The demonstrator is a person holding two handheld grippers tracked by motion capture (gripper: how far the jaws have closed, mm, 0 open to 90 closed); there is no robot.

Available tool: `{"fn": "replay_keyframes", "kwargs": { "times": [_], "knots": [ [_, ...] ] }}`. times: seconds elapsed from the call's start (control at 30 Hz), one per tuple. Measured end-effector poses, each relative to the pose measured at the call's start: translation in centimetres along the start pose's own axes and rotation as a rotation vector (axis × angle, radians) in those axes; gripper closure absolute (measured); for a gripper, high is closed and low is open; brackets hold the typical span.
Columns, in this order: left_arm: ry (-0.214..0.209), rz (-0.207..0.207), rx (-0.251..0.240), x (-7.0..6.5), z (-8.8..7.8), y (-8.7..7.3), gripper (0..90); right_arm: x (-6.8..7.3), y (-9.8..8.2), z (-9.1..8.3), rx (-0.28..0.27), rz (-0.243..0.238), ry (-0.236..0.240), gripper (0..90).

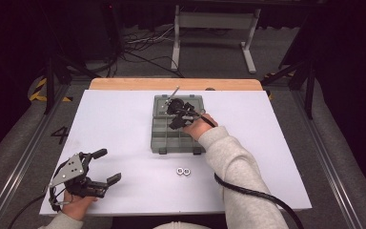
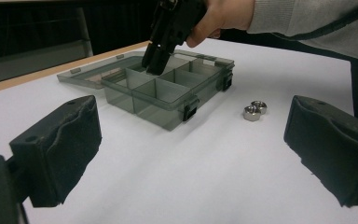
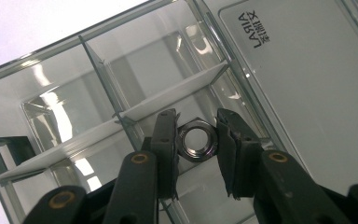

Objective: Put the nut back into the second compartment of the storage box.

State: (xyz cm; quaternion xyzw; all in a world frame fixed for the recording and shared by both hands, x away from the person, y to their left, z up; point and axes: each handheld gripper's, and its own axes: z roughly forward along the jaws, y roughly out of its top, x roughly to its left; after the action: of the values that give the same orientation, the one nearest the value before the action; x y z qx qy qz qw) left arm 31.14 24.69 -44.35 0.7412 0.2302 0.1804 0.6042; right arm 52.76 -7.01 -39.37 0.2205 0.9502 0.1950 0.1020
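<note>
Hexagonal steel nut [image 3: 196, 142] between right gripper [image 3: 195, 140] pads, clear plastic box [image 3: 98, 84]

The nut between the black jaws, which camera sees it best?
The right gripper view: the nut sits large between the jaws, above the grey box. In the high view and left gripper view, the right gripper itself blocks it.

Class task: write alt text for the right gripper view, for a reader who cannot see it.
Two black jaws of the right claw hold a steel nut between them, above a compartment of an open, clear grey box. The box's lid lies flat at right, with white table at upper left.
</note>
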Motion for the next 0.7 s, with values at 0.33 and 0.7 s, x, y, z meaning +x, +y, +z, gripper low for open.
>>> {"fn": "replay_keyframes", "kwargs": {
  "times": [0.33, 0.7],
  "knots": [
    [0.006, 0.006, -0.006, 0.0, -0.1, 0.1, 4.5, 0.8, 0.1, -3.7, -0.078, 0.015, -0.003, 28.5],
    [0.002, 0.002, -0.001, 0.0, 0.0, 0.1, 4.4, 4.8, -1.2, -8.2, -0.137, -0.097, 0.021, 18.4]
  ]
}}
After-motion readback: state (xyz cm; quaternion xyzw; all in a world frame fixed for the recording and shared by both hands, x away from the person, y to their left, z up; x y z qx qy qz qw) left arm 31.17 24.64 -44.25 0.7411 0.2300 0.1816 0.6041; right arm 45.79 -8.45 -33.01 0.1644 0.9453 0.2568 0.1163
